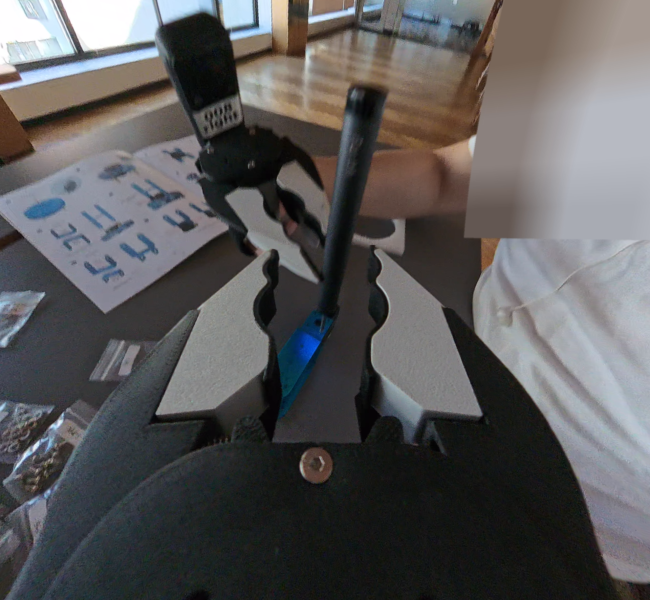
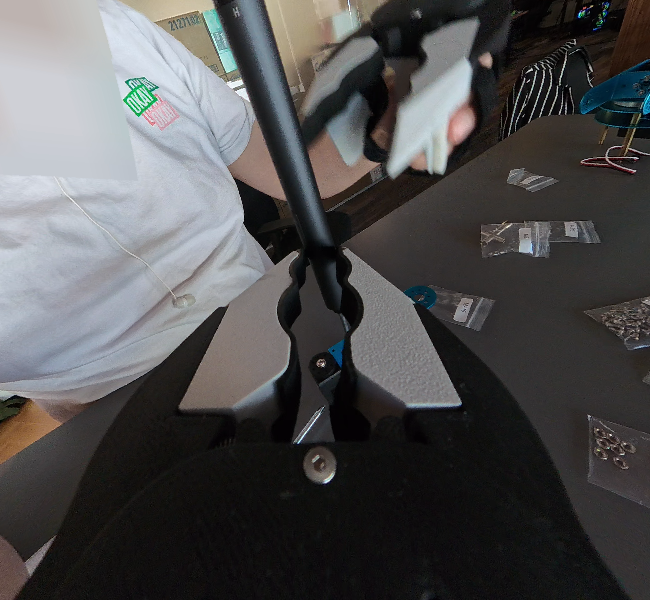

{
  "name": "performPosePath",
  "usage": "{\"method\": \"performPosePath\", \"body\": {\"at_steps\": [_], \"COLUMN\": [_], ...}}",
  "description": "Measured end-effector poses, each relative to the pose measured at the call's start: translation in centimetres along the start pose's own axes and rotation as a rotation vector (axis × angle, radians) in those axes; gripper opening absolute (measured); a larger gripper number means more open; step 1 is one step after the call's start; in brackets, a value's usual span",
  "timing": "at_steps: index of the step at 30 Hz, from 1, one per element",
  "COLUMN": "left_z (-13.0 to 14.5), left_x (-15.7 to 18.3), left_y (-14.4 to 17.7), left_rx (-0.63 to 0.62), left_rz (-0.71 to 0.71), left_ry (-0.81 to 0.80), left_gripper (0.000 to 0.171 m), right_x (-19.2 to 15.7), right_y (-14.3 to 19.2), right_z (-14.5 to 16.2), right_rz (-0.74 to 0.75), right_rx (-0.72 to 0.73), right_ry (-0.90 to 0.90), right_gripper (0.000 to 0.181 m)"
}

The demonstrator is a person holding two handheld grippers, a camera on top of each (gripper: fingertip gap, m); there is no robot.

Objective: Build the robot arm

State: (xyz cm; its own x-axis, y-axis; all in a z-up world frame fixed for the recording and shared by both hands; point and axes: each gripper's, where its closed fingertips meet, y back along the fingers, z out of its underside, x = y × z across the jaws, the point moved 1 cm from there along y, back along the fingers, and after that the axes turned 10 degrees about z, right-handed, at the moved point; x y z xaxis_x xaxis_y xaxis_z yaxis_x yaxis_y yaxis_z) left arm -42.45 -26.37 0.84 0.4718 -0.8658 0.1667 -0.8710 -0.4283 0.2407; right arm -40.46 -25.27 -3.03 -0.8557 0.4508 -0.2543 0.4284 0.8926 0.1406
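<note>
Right tool (image 2: 322, 287) clamps slim black metal screwdriver (image 2: 267, 119) (stiff, slick; grip low) over blue bracket (image 1: 302, 347); left tool (image 1: 322, 302) apart.

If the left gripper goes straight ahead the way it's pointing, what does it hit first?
Probably the blue metal plate between the left gripper's open fingers, with the black pen-shaped screwdriver standing on it; depth unclear.

A black screwdriver (image 2: 271, 126) stands nearly upright, tilted a little, its lower handle pinched between the right gripper's (image 2: 322, 287) grey fingers (image 2: 383, 319). Its thin metal tip touches a blue metal bracket (image 1: 302, 354) lying flat on the dark table (image 1: 422, 287), between the left gripper's (image 1: 322, 302) parted fingers.
</note>
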Motion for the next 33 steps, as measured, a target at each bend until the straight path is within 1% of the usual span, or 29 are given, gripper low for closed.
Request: {"method": "performPosePath", "body": {"at_steps": [2,3,6,7,8,9,10,12,15,20,25,28,33], "left_z": [-2.6,-3.4,-3.9,-3.7,-3.6,-3.6,-3.6,-3.6,-3.6,-3.5,-3.6,-3.6,-3.6], "left_x": [1.1,1.1,0.2,0.2,0.1,0.2,0.4,0.7,1.2,1.3,1.5,1.4,1.2], "left_y": [-0.2,-0.4,-1.2,-1.5,-1.8,-2.0,-2.2,-2.4,-2.5,-2.4,-2.9,-3.0,-2.9], "left_rx": [0.058,0.061,0.002,-0.017,-0.029,-0.023,-0.019,-0.018,-0.022,-0.030,-0.052,-0.052,-0.030], "left_rz": [-0.029,-0.070,-0.203,-0.212,-0.222,-0.215,-0.203,-0.201,-0.183,-0.164,-0.094,-0.080,-0.081], "left_ry": [-0.024,-0.032,-0.050,-0.050,-0.042,-0.035,-0.038,-0.094,-0.130,-0.144,-0.160,-0.152,-0.152], "left_gripper": [0.049,0.048,0.044,0.037,0.024,0.016,0.016,0.016,0.016,0.016,0.016,0.016,0.016], "right_x": [0.1,0.2,0.3,0.2,0.2,0.2,0.0,-0.1,-0.2,-0.4,-0.8,-0.8,-0.7], "right_y": [0.0,0.1,0.1,0.1,0.0,0.1,0.1,0.2,0.4,-0.1,-0.1,-0.1,-0.2], "right_z": [0.0,0.0,-0.1,-0.1,0.0,0.0,0.0,0.1,0.4,0.0,-0.5,-0.5,-0.4], "right_rz": [0.006,0.009,0.021,0.023,0.026,0.028,0.021,0.004,-0.075,-0.170,-0.311,-0.362,-0.408], "right_rx": [0.003,0.005,0.008,0.007,0.004,0.000,-0.006,-0.018,-0.051,-0.065,-0.058,-0.051,-0.059], "right_ry": [0.002,0.003,0.016,0.021,0.024,0.029,0.033,0.032,-0.008,0.018,0.001,0.006,0.019], "right_gripper": [0.016,0.016,0.016,0.016,0.016,0.016,0.016,0.017,0.020,0.021,0.021,0.018,0.020]}}
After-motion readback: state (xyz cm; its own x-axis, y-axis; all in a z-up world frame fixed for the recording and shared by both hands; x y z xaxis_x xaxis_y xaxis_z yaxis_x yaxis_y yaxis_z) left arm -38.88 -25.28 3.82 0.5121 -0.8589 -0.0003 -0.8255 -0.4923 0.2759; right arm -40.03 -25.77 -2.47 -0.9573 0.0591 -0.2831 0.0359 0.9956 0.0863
